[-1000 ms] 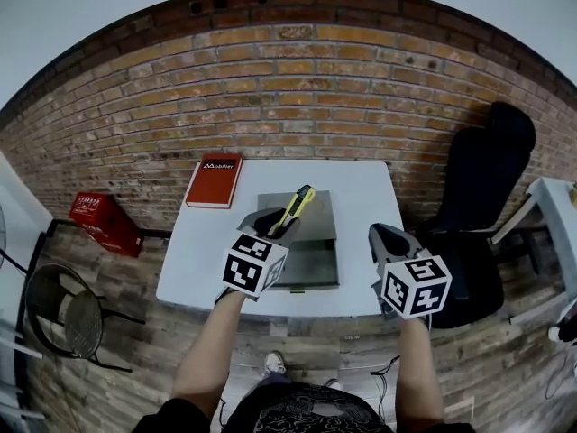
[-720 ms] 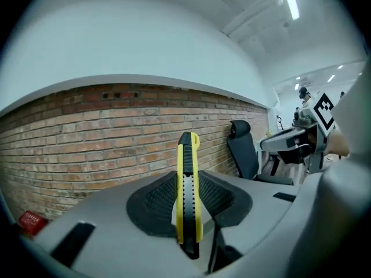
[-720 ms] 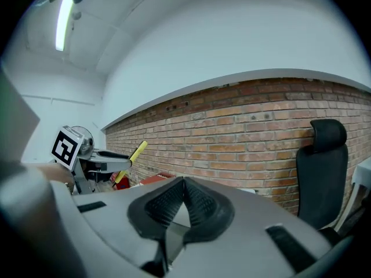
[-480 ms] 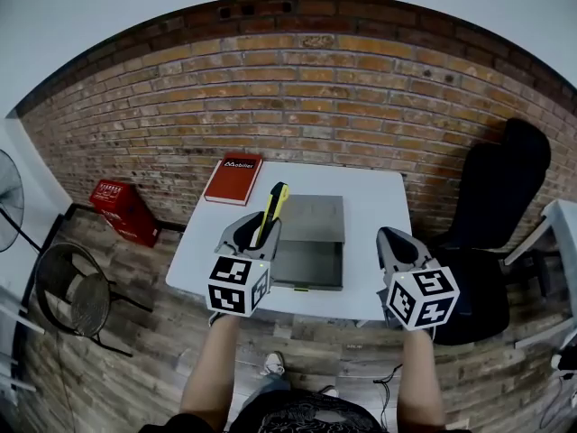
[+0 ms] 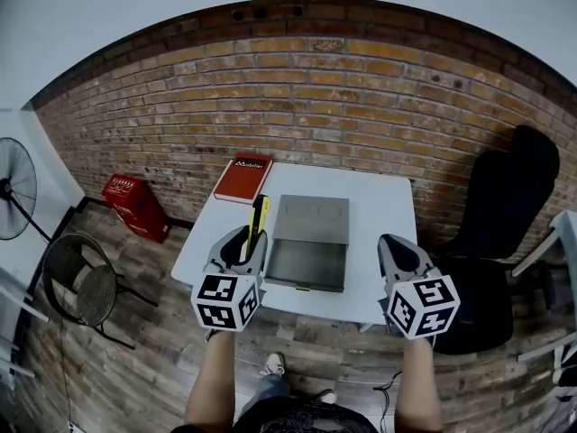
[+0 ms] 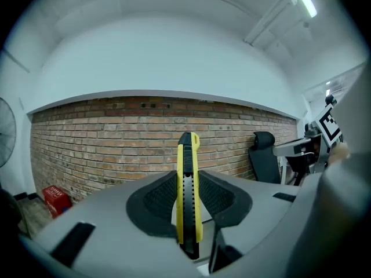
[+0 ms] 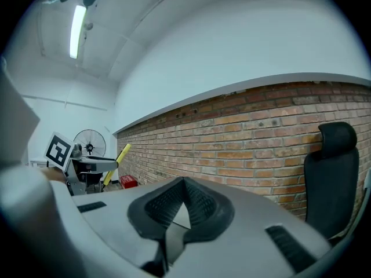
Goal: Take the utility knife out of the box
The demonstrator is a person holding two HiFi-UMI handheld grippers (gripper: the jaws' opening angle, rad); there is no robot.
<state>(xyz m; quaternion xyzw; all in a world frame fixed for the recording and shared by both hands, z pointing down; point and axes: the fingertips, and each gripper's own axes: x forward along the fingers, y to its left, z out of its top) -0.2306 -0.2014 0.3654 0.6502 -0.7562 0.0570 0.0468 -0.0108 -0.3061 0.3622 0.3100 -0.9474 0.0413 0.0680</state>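
The utility knife (image 5: 259, 220), yellow with a black slider, is clamped between the pads of my left gripper (image 5: 246, 244) and sticks out forward past them. It hangs in the air above the left part of the white table (image 5: 379, 197), left of the open grey box (image 5: 306, 242). In the left gripper view the utility knife (image 6: 188, 190) stands upright between the pads, with the left gripper (image 6: 186, 181) shut on it. My right gripper (image 5: 394, 244) hovers near the table's front right edge, and in its own view the right gripper (image 7: 184, 185) has its pads together on nothing.
A red book (image 5: 243, 179) lies at the table's back left corner. A black office chair (image 5: 500, 197) stands to the right. A red crate (image 5: 133, 206), a wire stool (image 5: 81, 287) and a fan (image 5: 18, 188) are on the wooden floor at left. A brick wall runs behind.
My left gripper has carried the knife leftward, from over the box to the table's left part, and the knife has turned from slanted to nearly straight ahead. The right gripper has hardly moved.
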